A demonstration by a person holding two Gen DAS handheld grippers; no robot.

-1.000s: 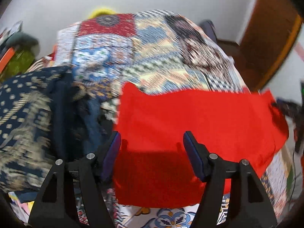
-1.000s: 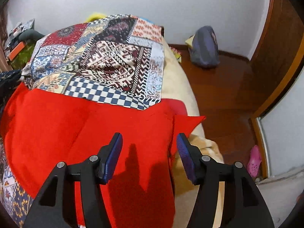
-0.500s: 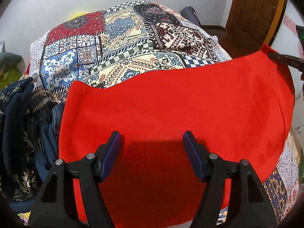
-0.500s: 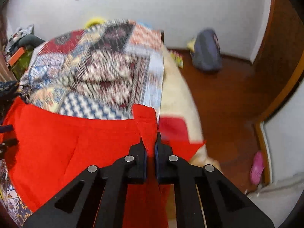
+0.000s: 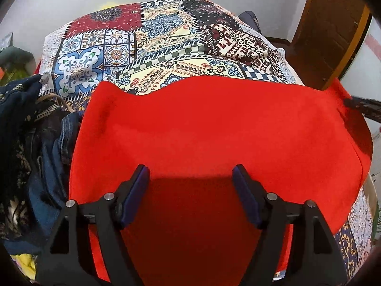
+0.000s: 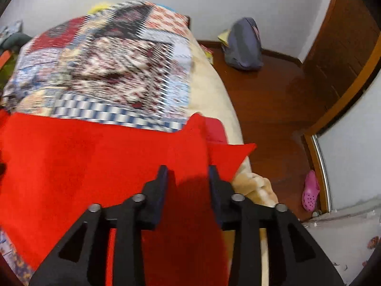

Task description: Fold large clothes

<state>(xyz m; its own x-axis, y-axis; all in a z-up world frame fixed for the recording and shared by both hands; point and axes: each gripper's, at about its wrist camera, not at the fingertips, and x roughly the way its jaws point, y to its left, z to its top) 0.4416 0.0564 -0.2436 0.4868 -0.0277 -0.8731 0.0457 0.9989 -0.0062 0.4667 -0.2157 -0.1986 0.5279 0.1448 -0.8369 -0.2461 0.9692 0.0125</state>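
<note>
Crosswise, red cloth point(image 5: 214, 124) on bedspread point(image 5: 166, 47)

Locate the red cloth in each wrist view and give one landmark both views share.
Left wrist: the red cloth fills the middle and lower picture, spreading to the right edge, under the open left gripper.
Right wrist: the red cloth covers the lower left and centre, its pointed corner at right of centre, under the right gripper.
Shared landmark: the patchwork bedspread lies just behind the cloth's far edge in both.
</note>
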